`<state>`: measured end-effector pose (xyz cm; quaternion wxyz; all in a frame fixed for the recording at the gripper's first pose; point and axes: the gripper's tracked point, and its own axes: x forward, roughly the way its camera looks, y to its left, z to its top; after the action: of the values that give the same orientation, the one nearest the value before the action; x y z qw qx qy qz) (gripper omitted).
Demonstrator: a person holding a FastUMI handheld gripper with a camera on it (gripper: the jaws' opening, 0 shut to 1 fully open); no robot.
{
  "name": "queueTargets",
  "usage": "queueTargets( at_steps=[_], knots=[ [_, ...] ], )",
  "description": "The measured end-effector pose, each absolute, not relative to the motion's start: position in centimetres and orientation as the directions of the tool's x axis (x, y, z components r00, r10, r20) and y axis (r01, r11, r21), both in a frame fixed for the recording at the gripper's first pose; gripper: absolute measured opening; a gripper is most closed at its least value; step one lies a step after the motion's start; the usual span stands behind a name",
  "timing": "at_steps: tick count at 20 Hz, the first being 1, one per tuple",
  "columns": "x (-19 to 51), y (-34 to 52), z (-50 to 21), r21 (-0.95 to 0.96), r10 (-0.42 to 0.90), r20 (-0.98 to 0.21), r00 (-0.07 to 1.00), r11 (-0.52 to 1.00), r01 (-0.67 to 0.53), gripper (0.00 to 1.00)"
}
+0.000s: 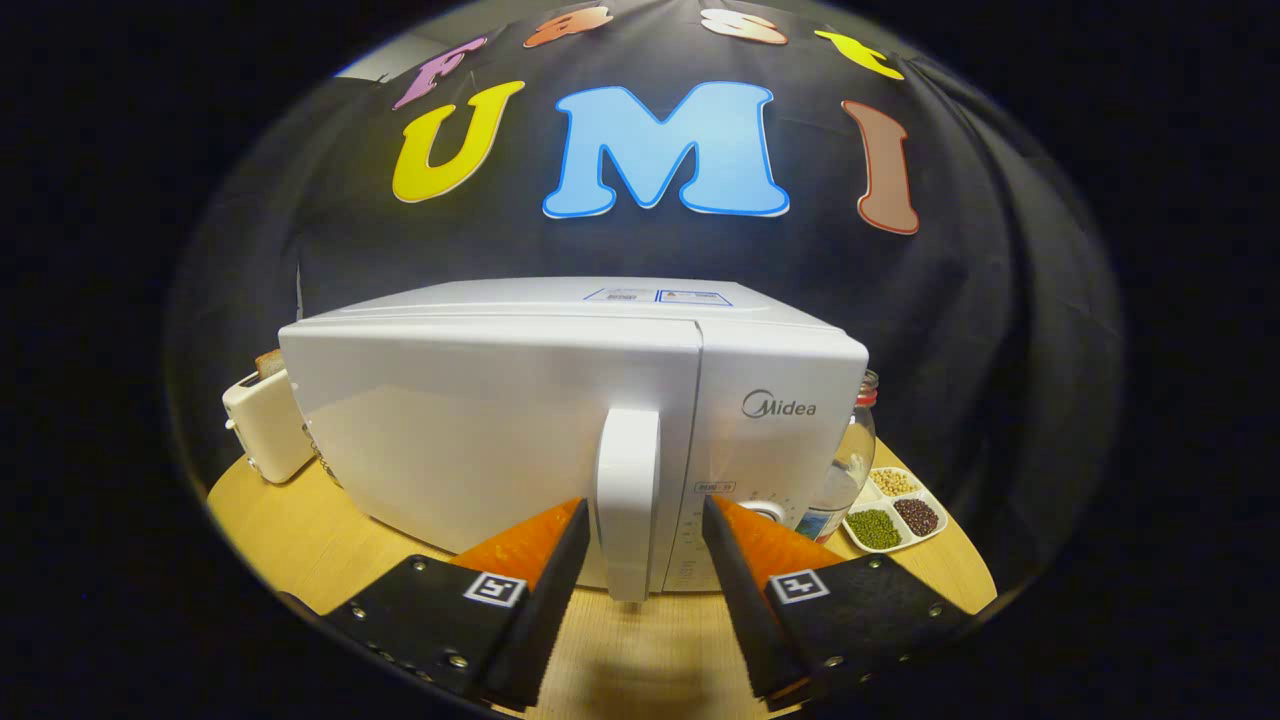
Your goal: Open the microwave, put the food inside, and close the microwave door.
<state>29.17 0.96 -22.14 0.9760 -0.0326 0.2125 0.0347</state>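
A white microwave (480,420) stands on the wooden table (300,530) with its door closed. Its upright white door handle (627,500) sits between my two fingers. My gripper (645,520) is open, one finger on each side of the handle, with a small gap showing on both sides. Whether the fingertips touch the door face I cannot tell. No food item is visible near the fingers.
A cream toaster (265,425) with a slice of bread in it stands left of the microwave. To the right are a clear glass jar (850,455) and a white divided dish (893,510) of beans. Black cloth hangs behind.
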Motion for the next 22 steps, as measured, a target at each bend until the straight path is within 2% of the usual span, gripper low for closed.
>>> queueTargets(
  at_steps=[1, 2, 4, 6, 7, 8, 9, 12, 16, 22],
  knots=[
    [29.4, 1.3, -22.3, -0.042, 0.056, -0.423, 0.904, 0.996, -0.081, 0.58],
    [29.3, 1.6, -22.3, -0.027, 0.075, -0.425, 0.902, 0.995, -0.095, 0.58],
    [29.2, 1.9, -22.3, -0.039, 0.063, -0.427, 0.902, 0.995, -0.088, 0.31],
    [29.0, 2.1, -22.4, -0.040, 0.063, -0.429, 0.901, 0.995, -0.088, 0.29],
    [28.9, 2.1, -22.4, -0.041, 0.071, -0.433, 0.899, 0.994, -0.098, 0.22],
    [29.0, 2.0, -22.4, -0.034, 0.070, -0.434, 0.898, 0.995, -0.094, 0.21],
    [28.8, 2.1, -22.2, -0.041, 0.068, -0.446, 0.893, 0.994, -0.096, 0.11],
    [28.4, 2.2, -22.3, -0.042, 0.066, -0.470, 0.880, 0.994, -0.098, 0.11],
    [24.3, 3.0, -22.1, -0.093, 0.082, -0.462, 0.883, 0.986, -0.141, 0.11],
    [19.9, 4.8, -22.0, -0.028, 0.122, -0.515, 0.848, 0.987, -0.159, 0.11]
  ],
)
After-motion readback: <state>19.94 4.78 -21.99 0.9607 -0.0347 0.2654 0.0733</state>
